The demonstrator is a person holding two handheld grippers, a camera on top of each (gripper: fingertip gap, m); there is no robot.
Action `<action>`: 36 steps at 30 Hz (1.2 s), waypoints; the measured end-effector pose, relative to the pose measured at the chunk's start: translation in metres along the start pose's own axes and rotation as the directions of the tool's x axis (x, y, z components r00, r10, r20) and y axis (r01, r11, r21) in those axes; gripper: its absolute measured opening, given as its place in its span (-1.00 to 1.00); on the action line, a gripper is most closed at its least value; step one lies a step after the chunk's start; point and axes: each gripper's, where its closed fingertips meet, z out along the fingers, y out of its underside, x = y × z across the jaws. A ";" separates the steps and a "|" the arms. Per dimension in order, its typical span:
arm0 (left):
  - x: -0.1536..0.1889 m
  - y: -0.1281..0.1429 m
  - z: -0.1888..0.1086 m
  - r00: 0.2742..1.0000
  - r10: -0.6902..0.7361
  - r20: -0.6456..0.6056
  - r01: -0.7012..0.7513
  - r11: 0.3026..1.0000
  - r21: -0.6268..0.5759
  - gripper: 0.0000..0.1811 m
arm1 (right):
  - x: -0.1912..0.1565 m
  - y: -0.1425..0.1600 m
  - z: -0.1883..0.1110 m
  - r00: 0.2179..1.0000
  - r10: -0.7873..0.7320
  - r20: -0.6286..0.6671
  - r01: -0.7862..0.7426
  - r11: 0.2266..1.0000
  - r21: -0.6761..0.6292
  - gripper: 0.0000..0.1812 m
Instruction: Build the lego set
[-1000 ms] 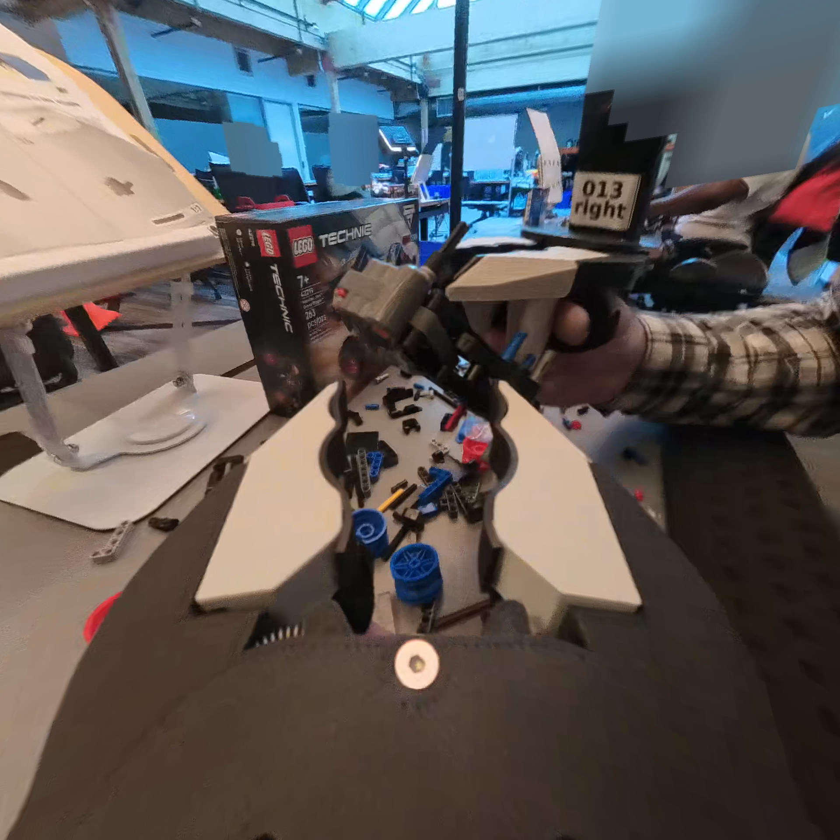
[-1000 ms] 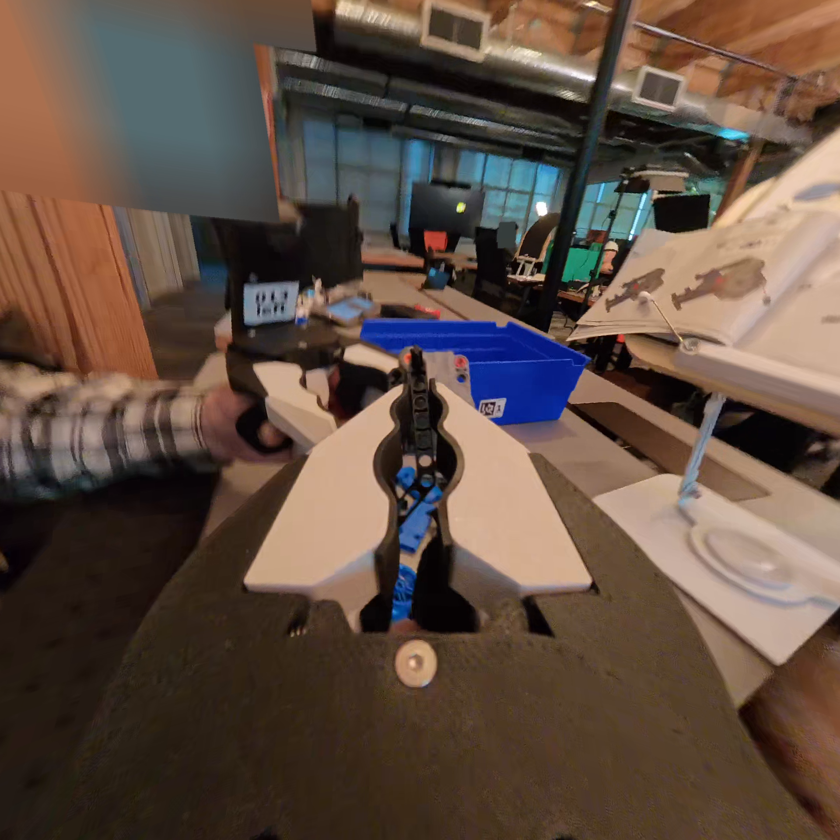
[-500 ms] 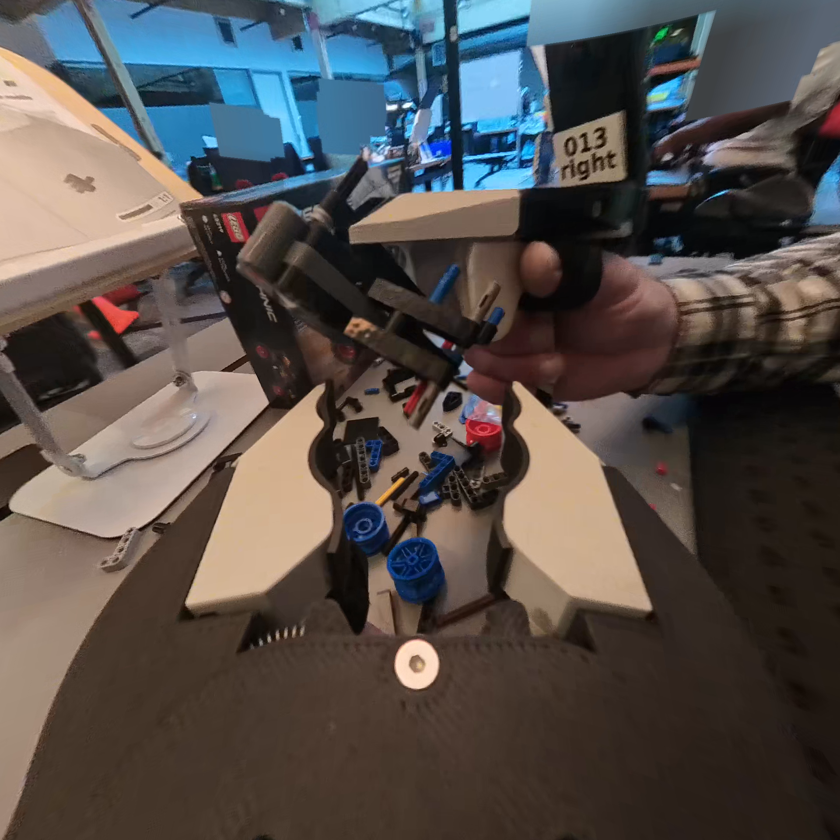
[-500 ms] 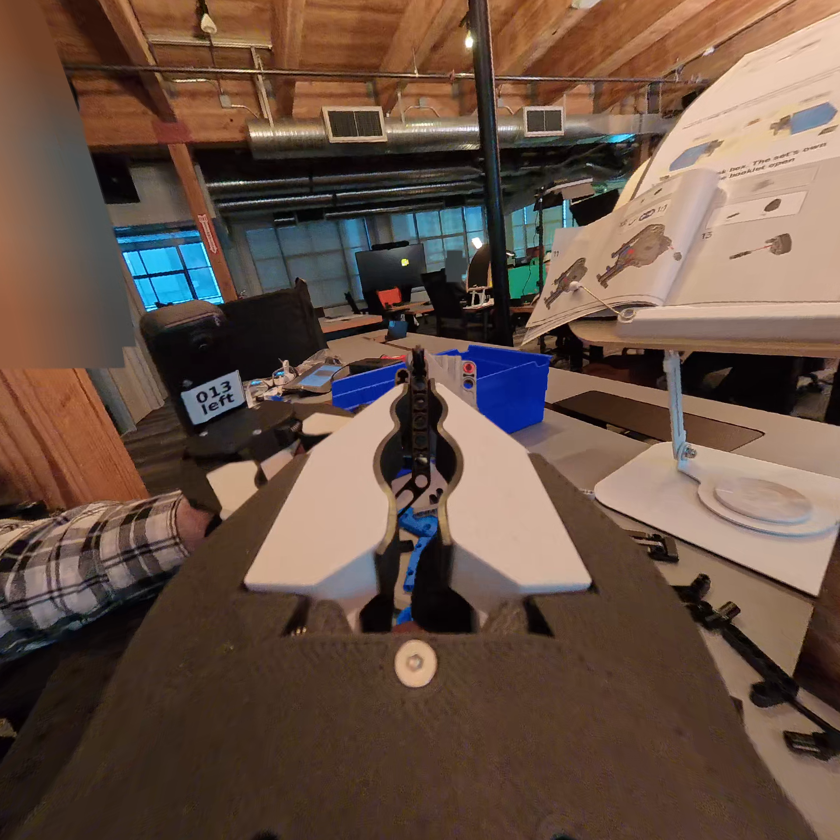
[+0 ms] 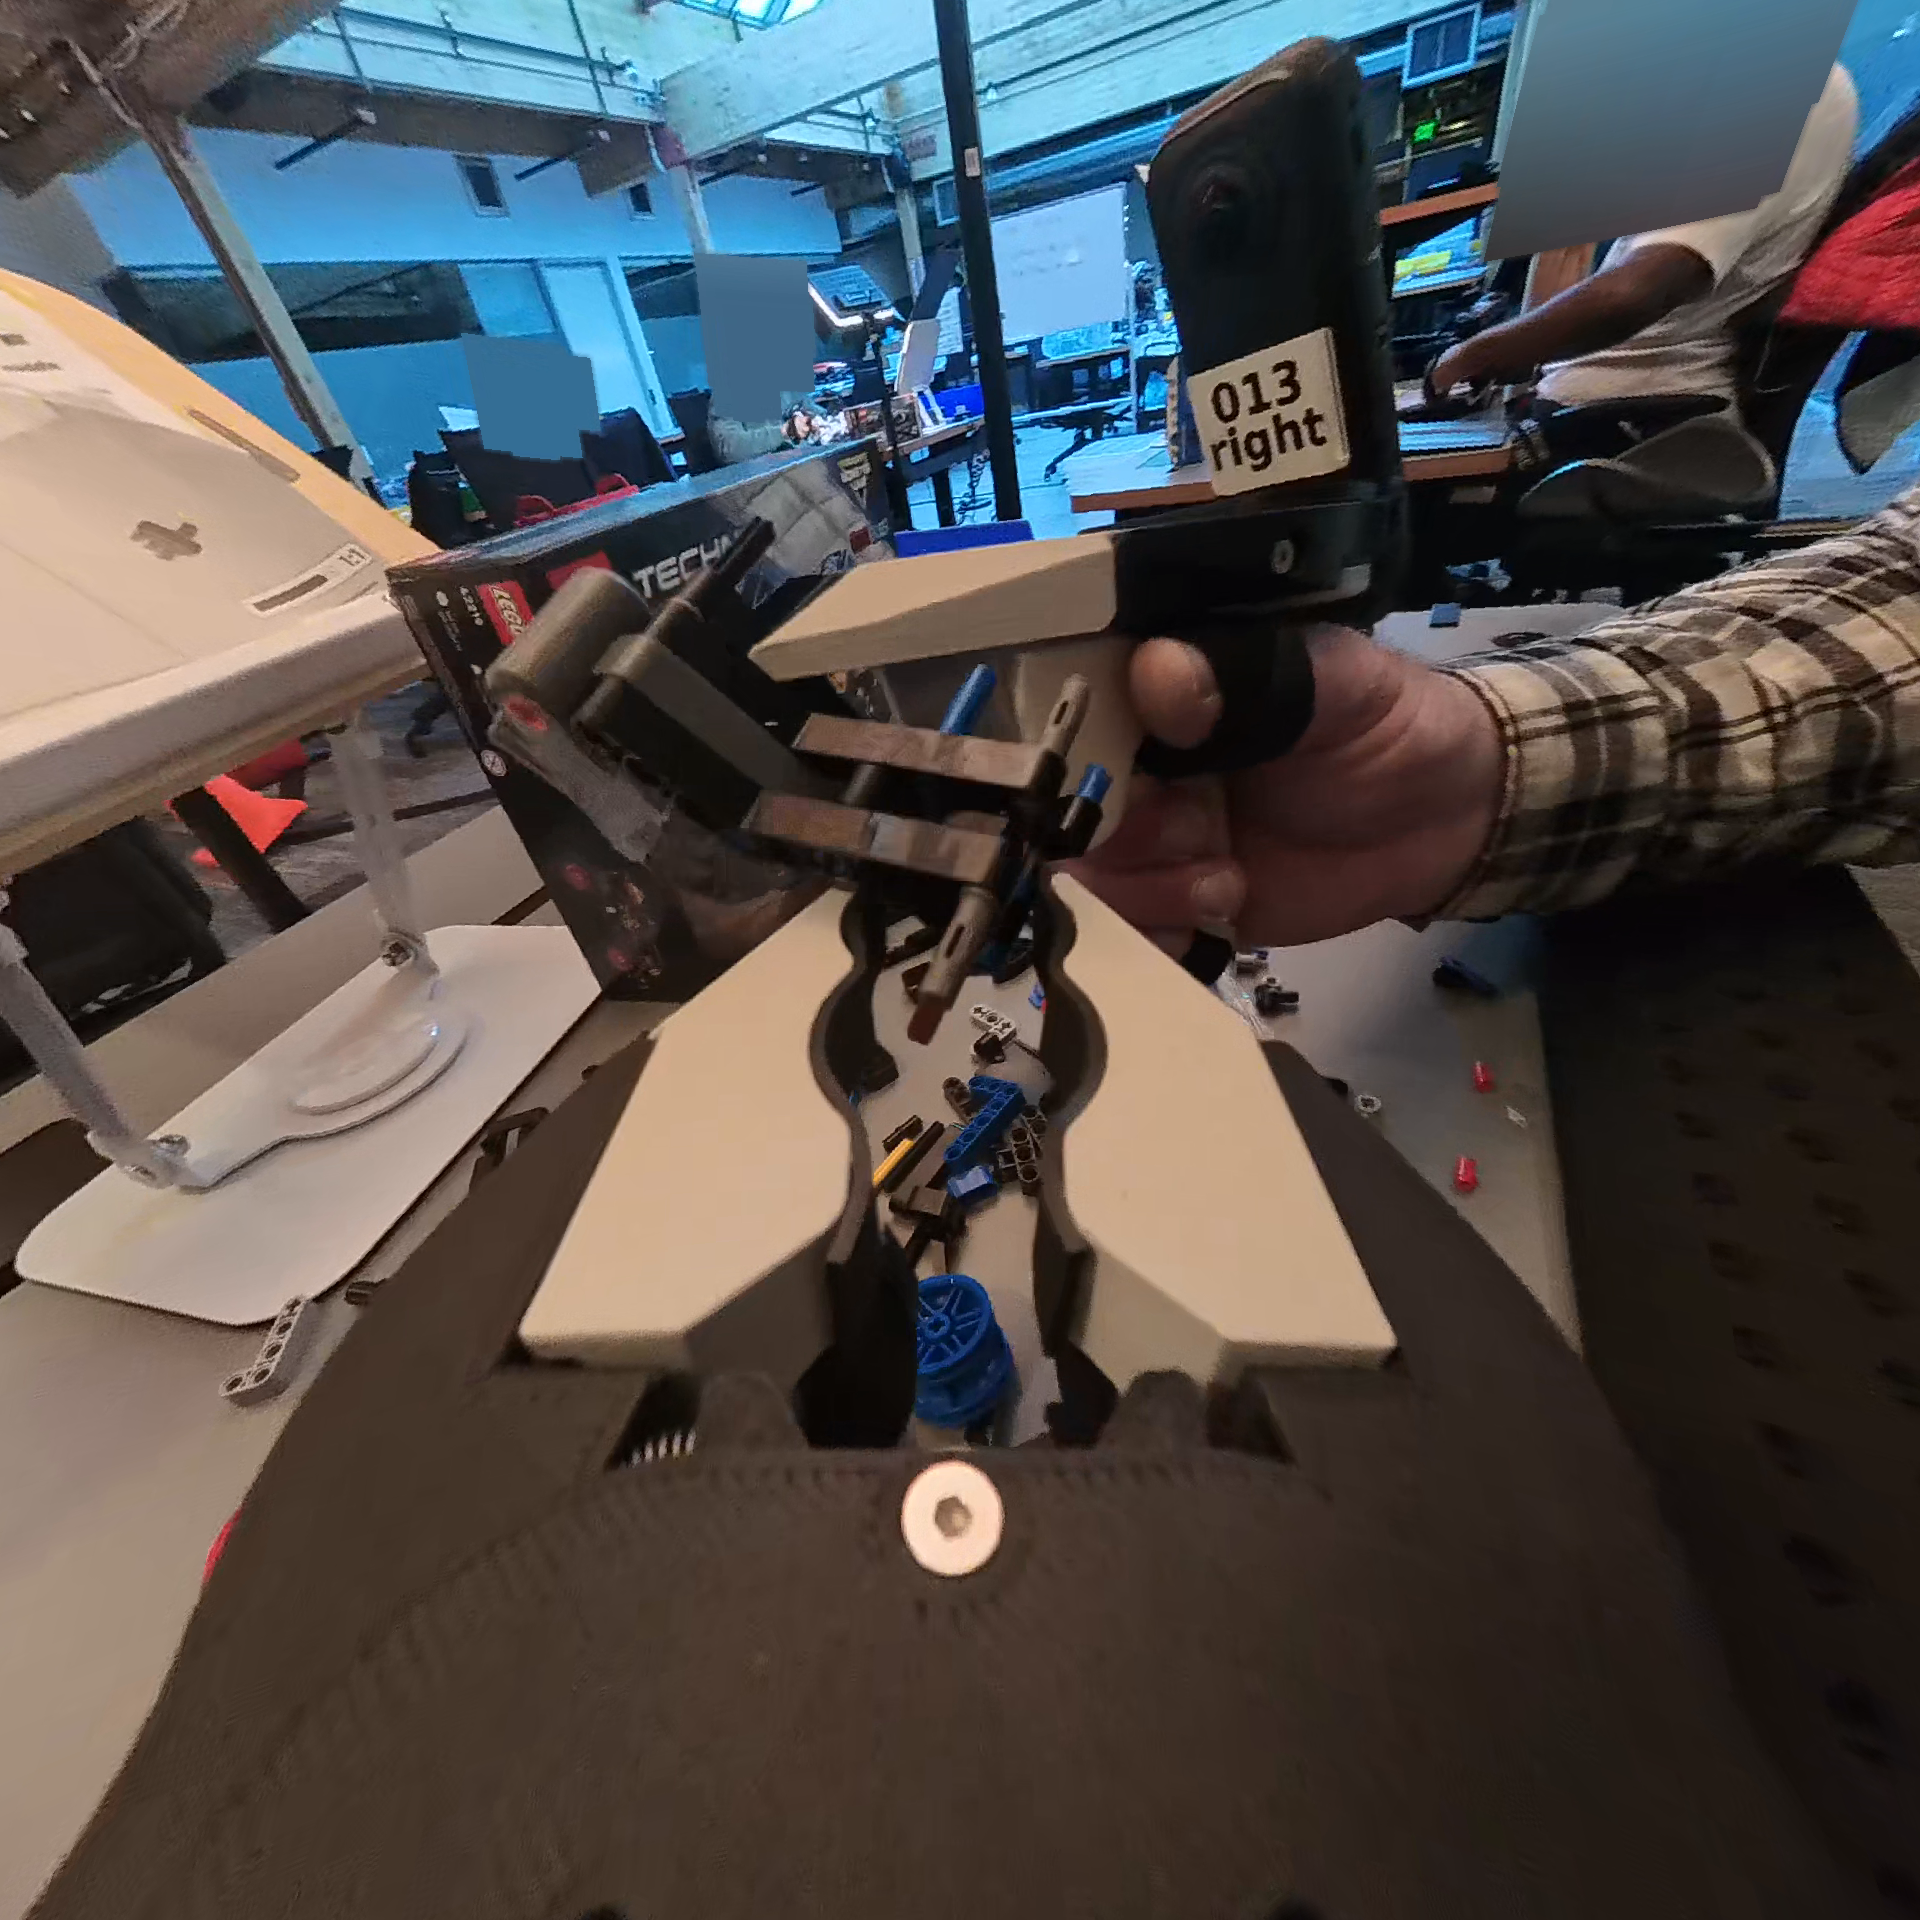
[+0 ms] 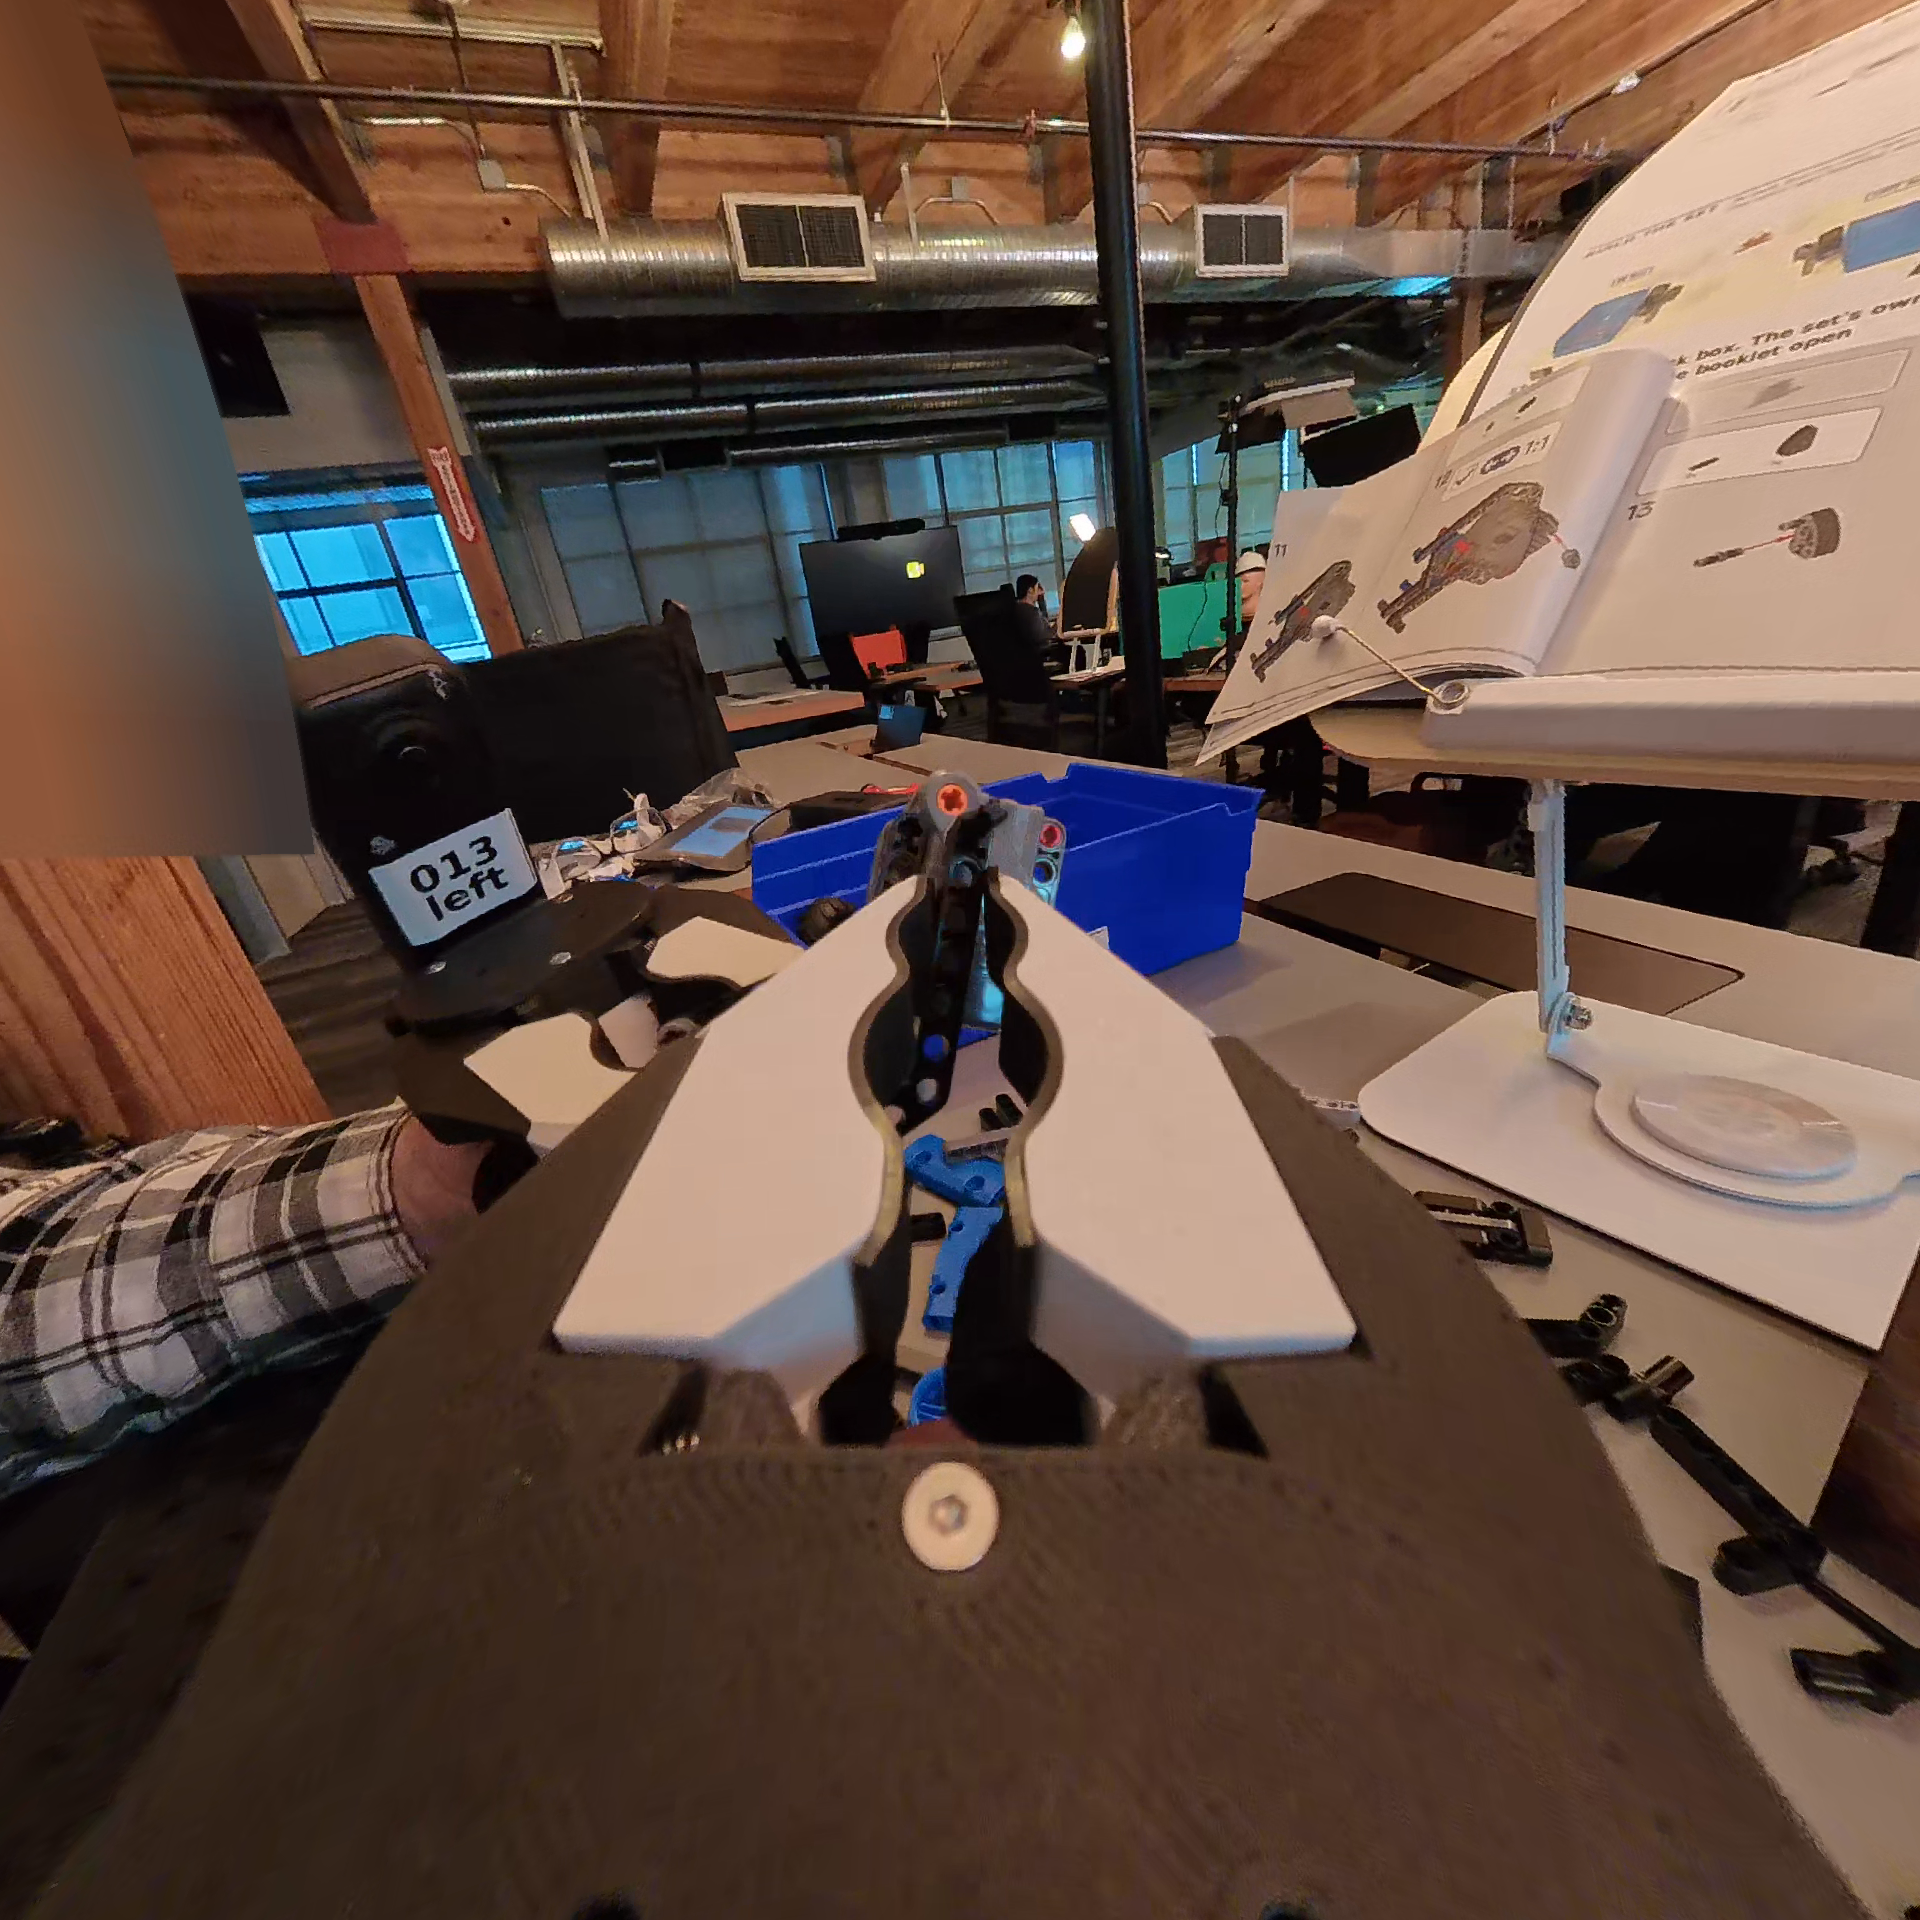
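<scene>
The right claw (image 6: 951, 914), clamped on the half-built model (image 5: 727, 727), has lifted it closer to the left claw (image 5: 951, 997), which gapes empty.

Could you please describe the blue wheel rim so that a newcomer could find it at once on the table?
Start at the black set box standing on the grey table, then follow the loose parts toward the left gripper. The blue wheel rim lies nearest, between its fingers: the only round, spoked piece among beams and pins.

A big open room with a wooden ceiling (image 6: 1299, 94), silver air pipes (image 6: 987, 249), a black pole (image 6: 1127, 416) at 12 o'clock and windows (image 6: 353, 577) at 9 o'clock.
</scene>
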 end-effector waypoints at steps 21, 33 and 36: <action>0.071 -0.045 -0.056 0.547 -0.310 -0.777 0.472 0.881 -0.019 -0.72 | -0.059 0.010 -0.028 0.696 0.417 0.584 -0.307 0.909 -0.283 -0.47; 0.016 -0.048 -0.036 0.726 -0.363 -0.584 0.525 0.841 0.131 -0.53 | -0.023 -0.020 -0.022 0.837 0.327 0.439 -0.342 0.939 -0.047 -0.70; -0.002 -0.044 -0.028 0.827 -0.355 -0.437 0.465 0.867 0.176 -0.40 | -0.007 -0.023 -0.020 0.884 0.302 0.357 -0.328 0.945 0.014 -0.73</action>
